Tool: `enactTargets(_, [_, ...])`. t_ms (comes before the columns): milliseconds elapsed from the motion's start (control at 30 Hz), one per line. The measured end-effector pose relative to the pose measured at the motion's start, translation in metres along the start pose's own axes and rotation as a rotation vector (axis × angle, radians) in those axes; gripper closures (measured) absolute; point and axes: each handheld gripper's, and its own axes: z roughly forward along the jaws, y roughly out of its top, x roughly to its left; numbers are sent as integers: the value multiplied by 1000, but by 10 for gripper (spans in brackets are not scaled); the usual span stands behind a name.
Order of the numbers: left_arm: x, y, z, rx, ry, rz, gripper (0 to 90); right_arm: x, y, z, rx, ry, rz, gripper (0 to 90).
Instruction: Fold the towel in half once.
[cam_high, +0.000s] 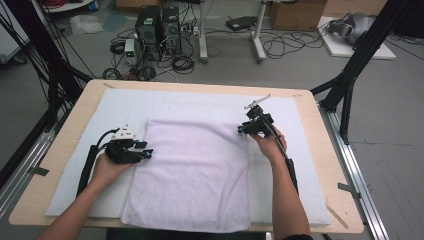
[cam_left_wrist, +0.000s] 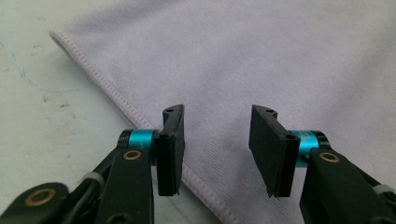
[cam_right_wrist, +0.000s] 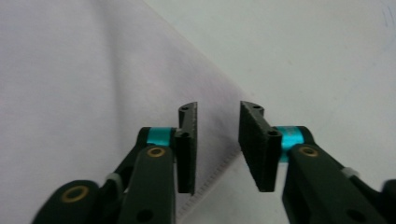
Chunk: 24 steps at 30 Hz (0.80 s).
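Note:
A pale lilac towel (cam_high: 190, 170) lies flat on a white mat (cam_high: 300, 150) that covers the table. My left gripper (cam_high: 149, 152) rests at the towel's left edge, about halfway along it. In the left gripper view the left gripper (cam_left_wrist: 217, 140) stands open over the stitched hem, with the towel (cam_left_wrist: 280, 56) spreading beyond and nothing between the pads. My right gripper (cam_high: 241, 130) is at the towel's far right corner. In the right gripper view the right gripper (cam_right_wrist: 217, 140) has a narrower gap, open above the towel's (cam_right_wrist: 70, 70) edge, with bare mat (cam_right_wrist: 303, 46) to its right.
The wooden table (cam_high: 70, 135) shows as a rim around the mat. Black frame posts (cam_high: 350, 85) stand at both sides. Beyond the far edge, computer towers (cam_high: 157, 30) and cables lie on the floor.

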Motion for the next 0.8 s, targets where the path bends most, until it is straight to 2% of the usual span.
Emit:
enactTargets(100, [0, 0, 1, 5, -2, 2, 552, -7, -5, 7, 25, -77, 18, 740])
enactTargets(133, [0, 0, 1, 2, -1, 1, 552, -9, -7, 8, 22, -72, 35, 740])
enactTargets(200, [0, 0, -1, -7, -4, 2, 551, -9, -10, 3, -17, -49, 52, 739])
enactTargets(400, [0, 2, -6, -25, 6, 2, 556, 7, -15, -17, -104, 41, 8, 737])
enactTargets(433, [0, 2, -5, -25, 11, 3, 560, 11, -16, -17, -108, 66, 11, 734])
enactTargets(533, [0, 1, -1, -13, 21, 4, 562, 20, -22, -10, -85, 102, -15, 727])
enactTargets(667, [1, 0, 6, 11, 30, 2, 569, 24, -30, 5, -58, 105, -9, 723])
enactTargets(800, [2, 0, 8, 7, 38, 0, 572, 20, -34, 7, -79, 98, 17, 733])
